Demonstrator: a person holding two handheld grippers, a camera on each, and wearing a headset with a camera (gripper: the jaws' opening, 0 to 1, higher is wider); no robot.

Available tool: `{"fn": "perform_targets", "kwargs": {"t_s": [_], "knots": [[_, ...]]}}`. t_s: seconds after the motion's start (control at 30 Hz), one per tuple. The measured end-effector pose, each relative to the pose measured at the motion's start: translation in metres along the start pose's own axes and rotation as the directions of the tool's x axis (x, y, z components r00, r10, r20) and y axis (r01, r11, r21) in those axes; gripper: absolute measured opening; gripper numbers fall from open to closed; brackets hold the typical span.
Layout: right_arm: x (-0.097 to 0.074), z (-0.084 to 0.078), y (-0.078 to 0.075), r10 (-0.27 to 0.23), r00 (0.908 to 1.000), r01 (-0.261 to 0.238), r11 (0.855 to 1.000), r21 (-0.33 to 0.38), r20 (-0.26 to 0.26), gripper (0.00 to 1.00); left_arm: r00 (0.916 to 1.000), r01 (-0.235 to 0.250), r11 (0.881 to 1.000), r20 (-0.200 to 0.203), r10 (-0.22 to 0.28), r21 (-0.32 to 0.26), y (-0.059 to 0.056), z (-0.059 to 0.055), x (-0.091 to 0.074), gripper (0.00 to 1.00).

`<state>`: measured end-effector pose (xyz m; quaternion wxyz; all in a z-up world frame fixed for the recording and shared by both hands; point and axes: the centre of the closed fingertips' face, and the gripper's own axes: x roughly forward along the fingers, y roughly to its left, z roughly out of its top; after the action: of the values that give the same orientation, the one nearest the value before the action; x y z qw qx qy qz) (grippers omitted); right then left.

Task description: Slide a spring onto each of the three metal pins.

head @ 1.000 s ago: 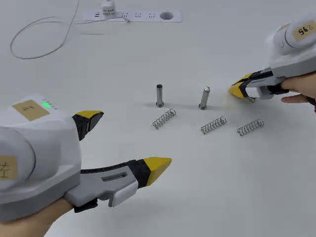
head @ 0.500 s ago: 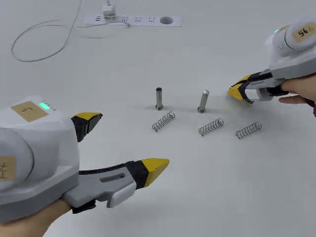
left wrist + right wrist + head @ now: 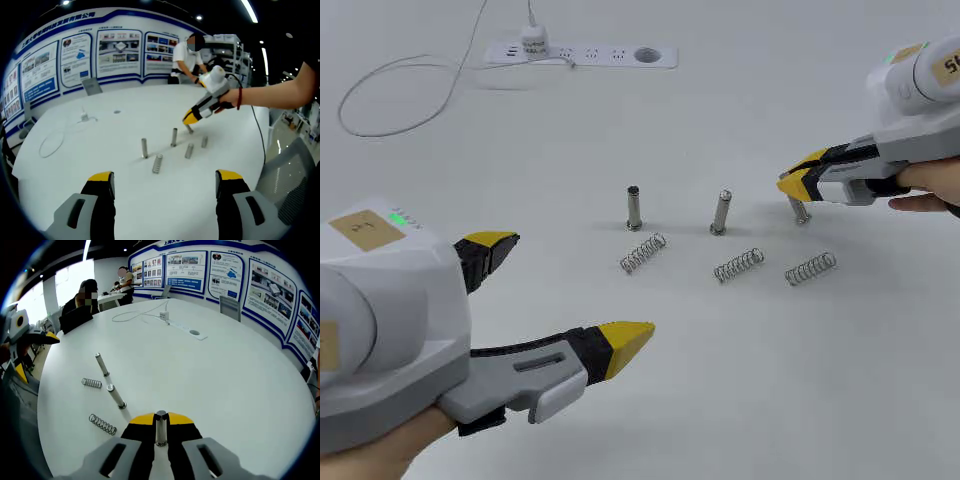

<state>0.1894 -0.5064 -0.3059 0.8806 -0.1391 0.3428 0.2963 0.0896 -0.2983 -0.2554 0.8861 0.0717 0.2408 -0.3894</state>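
Note:
Two metal pins (image 3: 634, 207) (image 3: 721, 212) stand upright on the white table. A third pin (image 3: 800, 210) leans at the right, its top between the jaws of my right gripper (image 3: 794, 184), which is shut on it. In the right gripper view that pin (image 3: 160, 435) rises between the closed yellow tips of the right gripper (image 3: 160, 421). Three springs (image 3: 643, 253) (image 3: 739, 265) (image 3: 811, 268) lie flat in a row in front of the pins. My left gripper (image 3: 565, 295) is open and holds nothing, near the front left, well short of the springs. In its own view the left gripper (image 3: 165, 177) faces the pins.
A white power strip (image 3: 582, 54) with a plug lies at the back, and its cable (image 3: 380, 90) loops to the left. People sit and stand at the table's far side (image 3: 82, 302). Bare tabletop (image 3: 720, 380) lies in front of the springs.
The third pin has come into sight below the right gripper's tips, which have lifted a little. The left gripper has kept its place and stays open.

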Motion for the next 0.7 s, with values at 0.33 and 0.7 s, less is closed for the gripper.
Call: {"fn": "perform_targets", "kwargs": {"t_s": [0.33,0.7], "knots": [[-0.02,-0.007,0.008,-0.031,0.9995,0.031,1.0,0.004,0.0,0.09,0.9996,0.003,1.0,0.028,-0.003,-0.001,-0.002,0.007,-0.003,0.84],[-0.022,-0.01,0.006,-0.04,0.9992,0.04,0.999,0.014,-0.008,0.09,0.9997,0.001,1.0,0.023,-0.001,-0.002,-0.003,0.004,-0.007,0.84]]}}
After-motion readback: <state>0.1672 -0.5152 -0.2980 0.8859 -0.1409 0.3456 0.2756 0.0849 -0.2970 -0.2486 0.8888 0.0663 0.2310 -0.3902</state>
